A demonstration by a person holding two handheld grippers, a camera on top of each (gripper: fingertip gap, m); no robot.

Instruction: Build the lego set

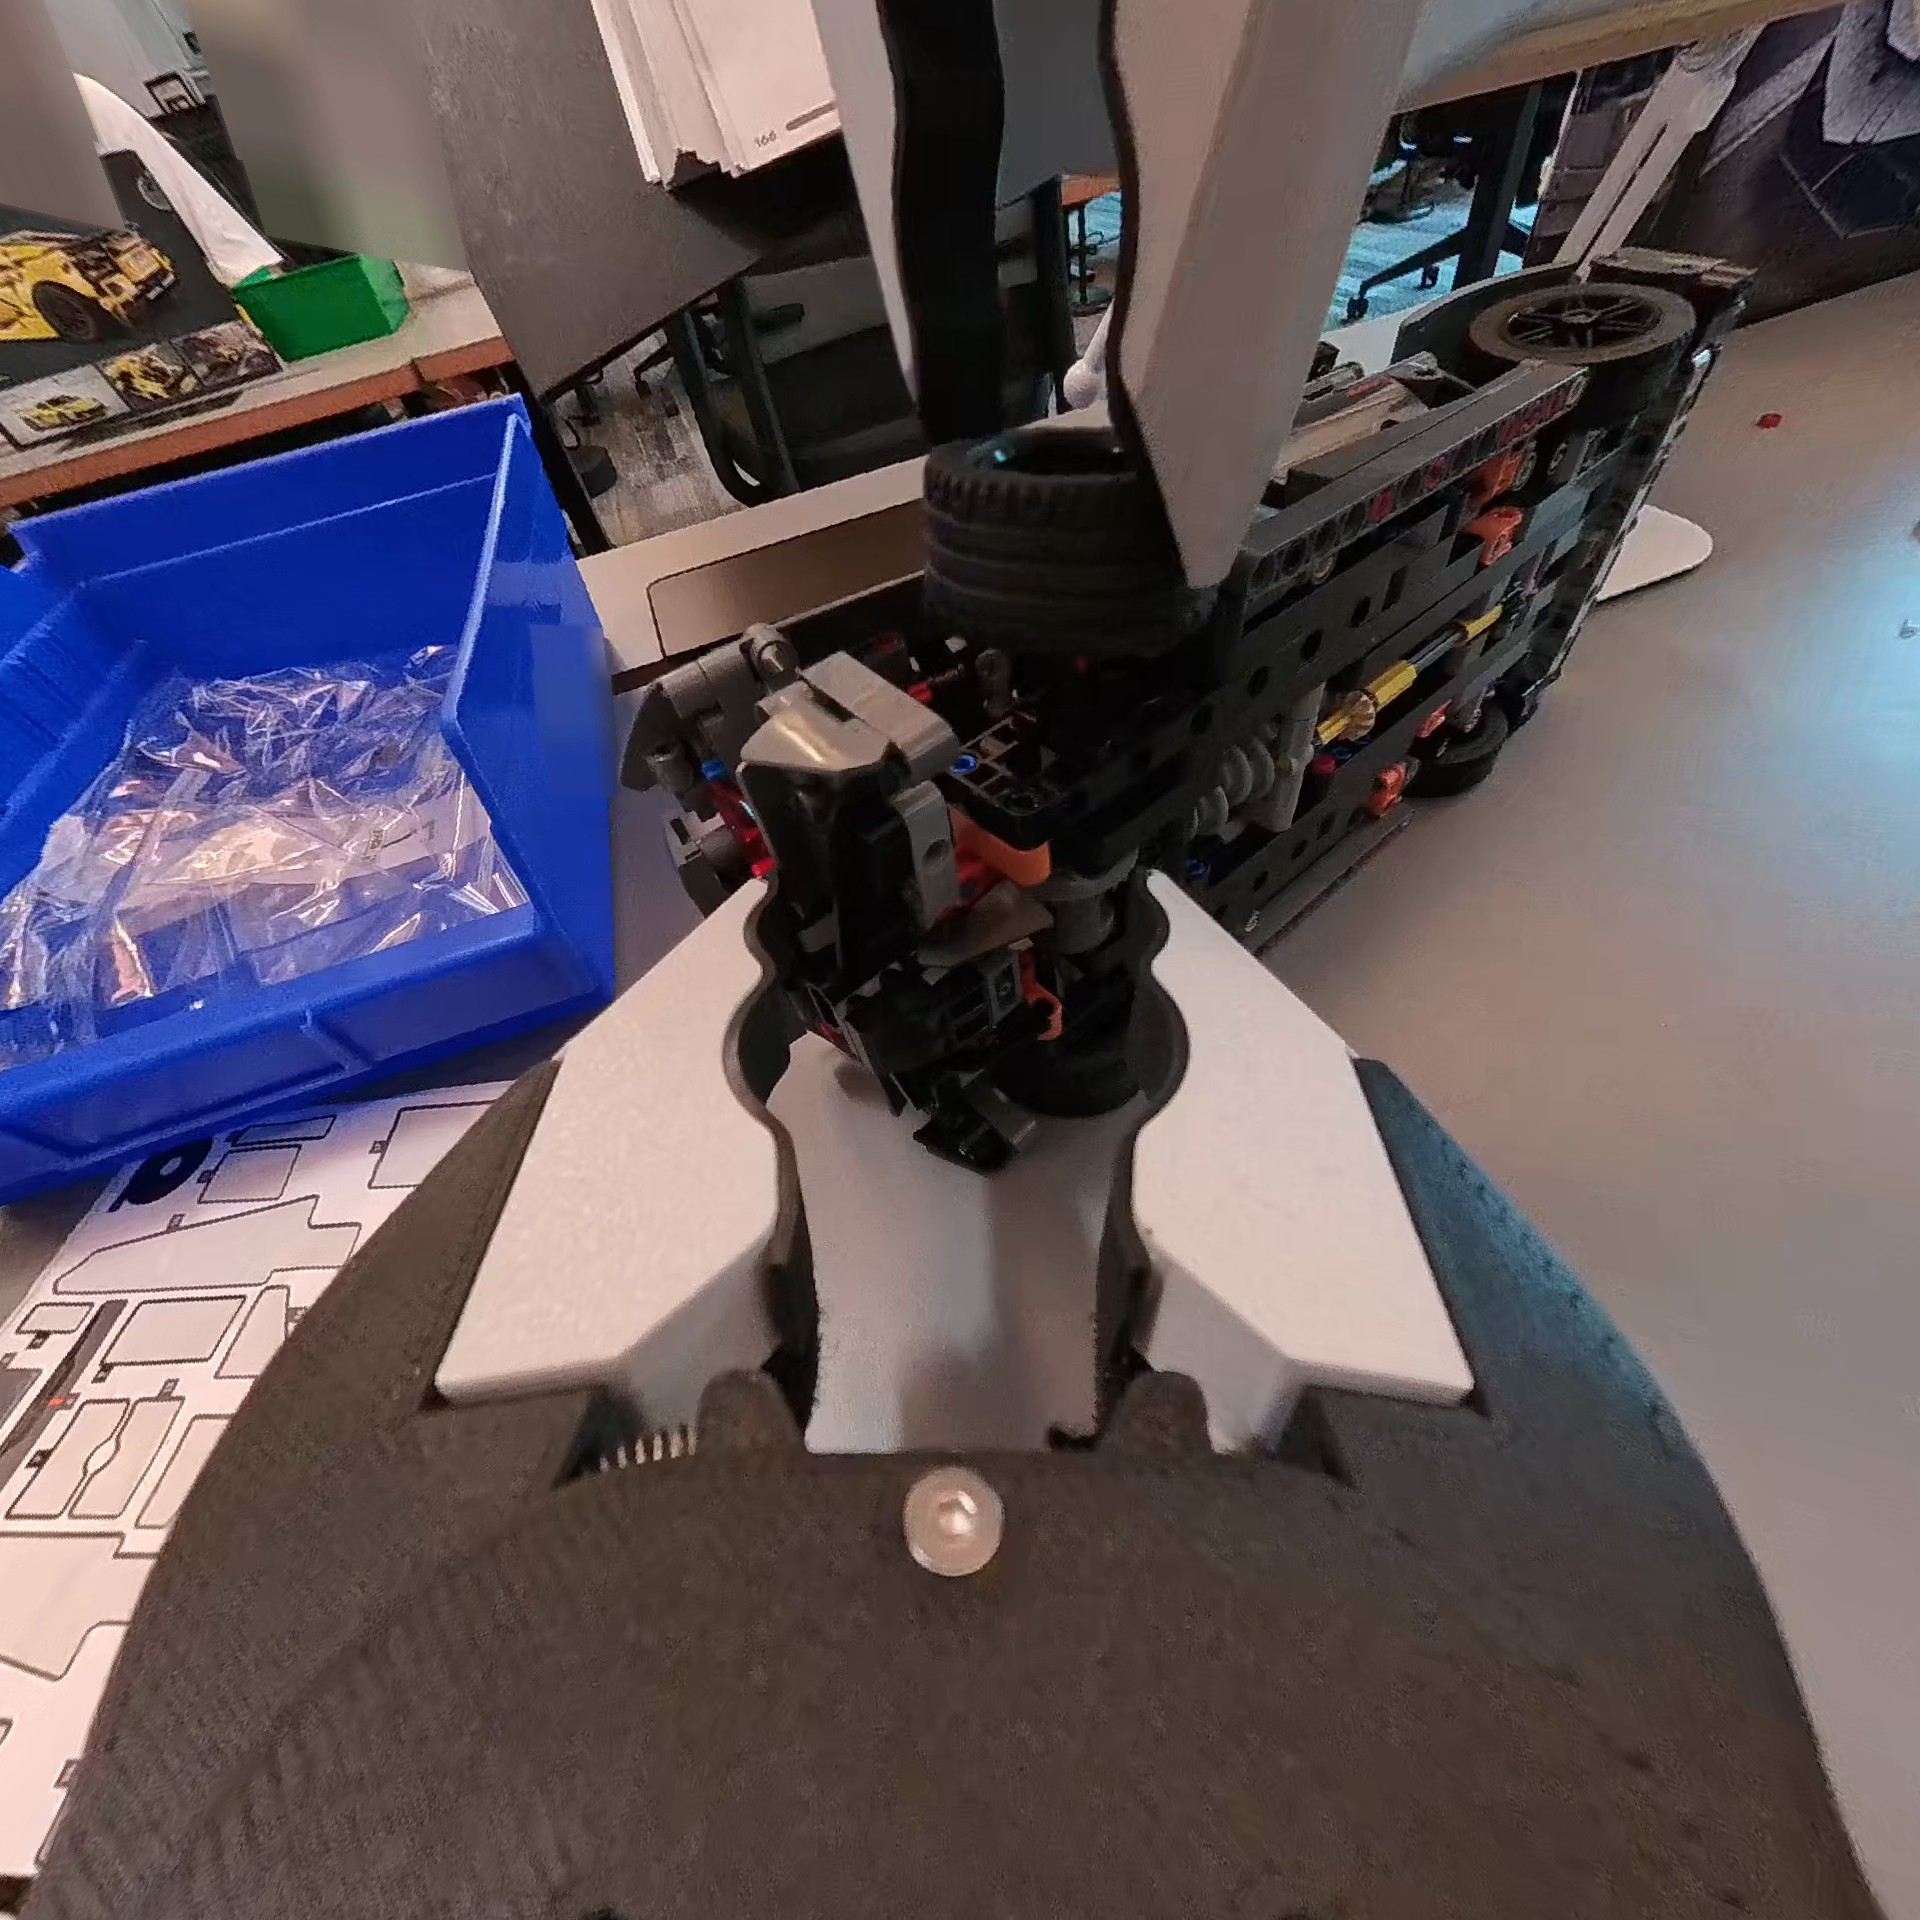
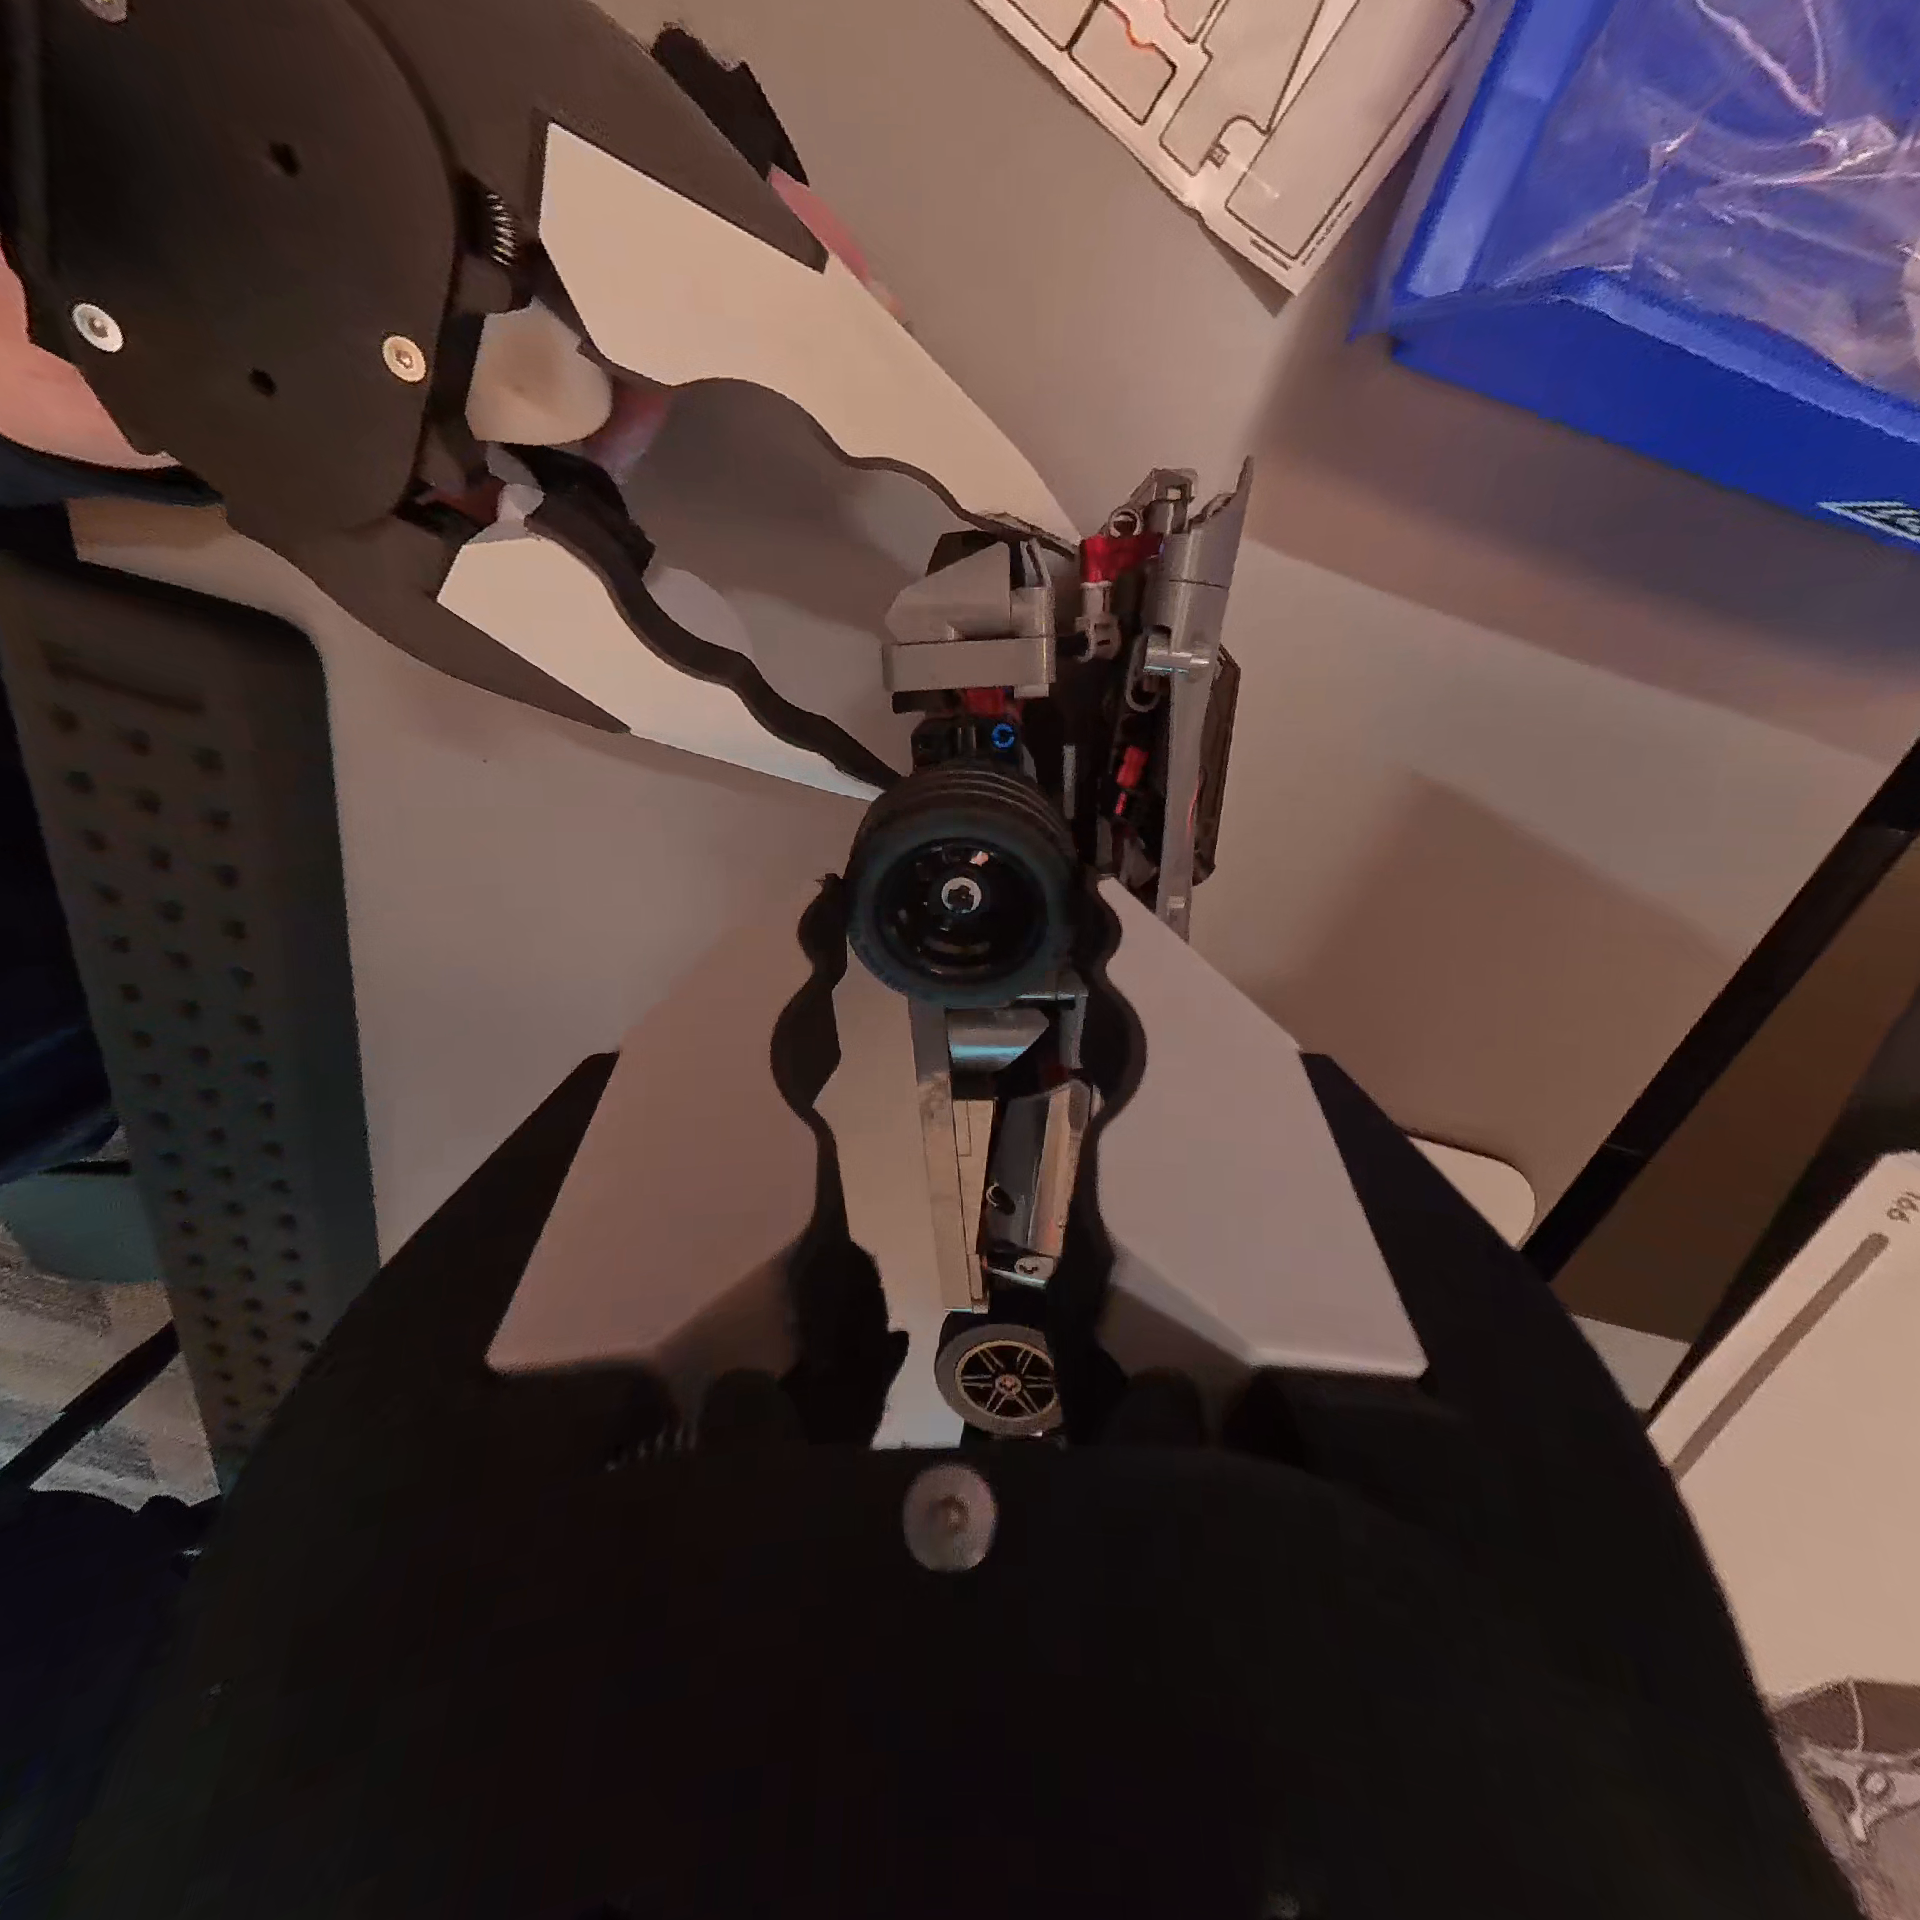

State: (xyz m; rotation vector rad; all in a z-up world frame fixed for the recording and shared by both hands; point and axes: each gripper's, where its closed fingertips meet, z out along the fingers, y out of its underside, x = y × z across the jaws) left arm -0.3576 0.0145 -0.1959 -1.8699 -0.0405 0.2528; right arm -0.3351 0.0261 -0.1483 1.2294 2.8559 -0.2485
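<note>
A dark lego car (image 1: 1403, 644) lies on its side on the grey table. My left gripper (image 1: 961, 904) is shut on the car's near end, one finger on each side. My right gripper (image 1: 1060, 499) comes down from above and is shut on a black tyre (image 1: 1029, 551) at the car's upper side. In the right wrist view the tyre (image 2: 961, 914) sits between my right gripper's fingertips (image 2: 961, 899), with its hub facing the camera. The left gripper (image 2: 966, 644) clamps the car's end (image 2: 1174, 675) from the upper left. A fitted wheel (image 2: 1003, 1382) with a spoked rim shows lower down.
A blue bin (image 1: 499, 727) with clear plastic bags stands left of the car. A printed sheet (image 1: 156, 1351) lies in front of the bin. A booklet (image 1: 727, 83) stands behind. A green bin (image 1: 322, 301) and the set's box (image 1: 83, 291) are far left. A small red piece (image 1: 1766, 421) lies at right. The left gripper's tips are roughly 6 centimetres from the right gripper's. Both grippers' tips are roughly 15 centimetres from the fitted wheel (image 2: 1003, 1382). It is also in sight in the left wrist view (image 1: 1592, 322).
</note>
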